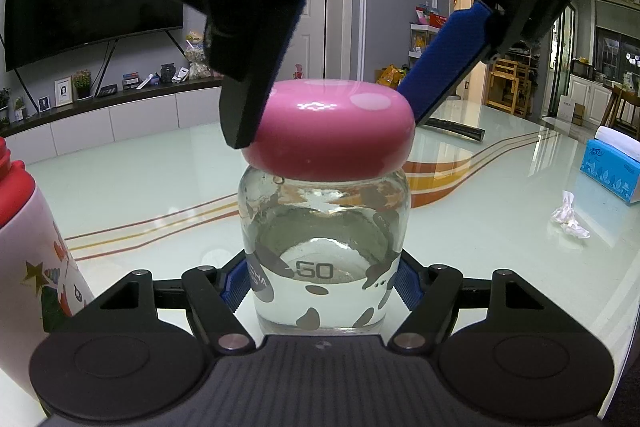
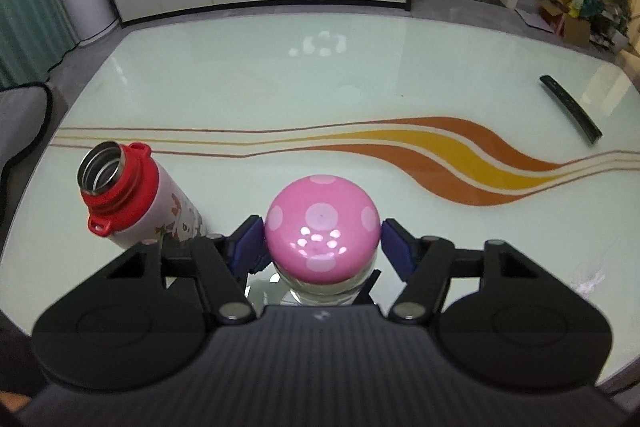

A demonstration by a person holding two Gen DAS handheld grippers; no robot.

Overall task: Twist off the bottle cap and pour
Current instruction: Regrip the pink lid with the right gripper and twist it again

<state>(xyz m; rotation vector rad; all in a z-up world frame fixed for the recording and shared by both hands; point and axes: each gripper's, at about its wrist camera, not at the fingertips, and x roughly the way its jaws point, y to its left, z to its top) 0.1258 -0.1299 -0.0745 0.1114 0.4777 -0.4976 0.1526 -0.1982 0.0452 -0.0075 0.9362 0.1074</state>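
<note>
A clear glass bottle (image 1: pixel 324 259) with water and grey spots stands on the glass table, topped by a pink dotted cap (image 1: pixel 332 131). My left gripper (image 1: pixel 322 287) is shut on the bottle's body, blue pads on both sides. My right gripper (image 2: pixel 322 243) comes down from above and straddles the cap (image 2: pixel 322 227); its blue pads (image 2: pixel 396 247) stand beside the cap with a small gap on the right, so it is open. In the left wrist view the right gripper's fingers (image 1: pixel 444 59) flank the cap.
A white thermos with a red collar and open mouth (image 2: pixel 120 183) stands left of the bottle, also at the left edge (image 1: pixel 24 227). A black remote (image 2: pixel 570 109) lies far right. A blue tissue box (image 1: pixel 612 167) and crumpled tissue (image 1: pixel 568 219) sit at right.
</note>
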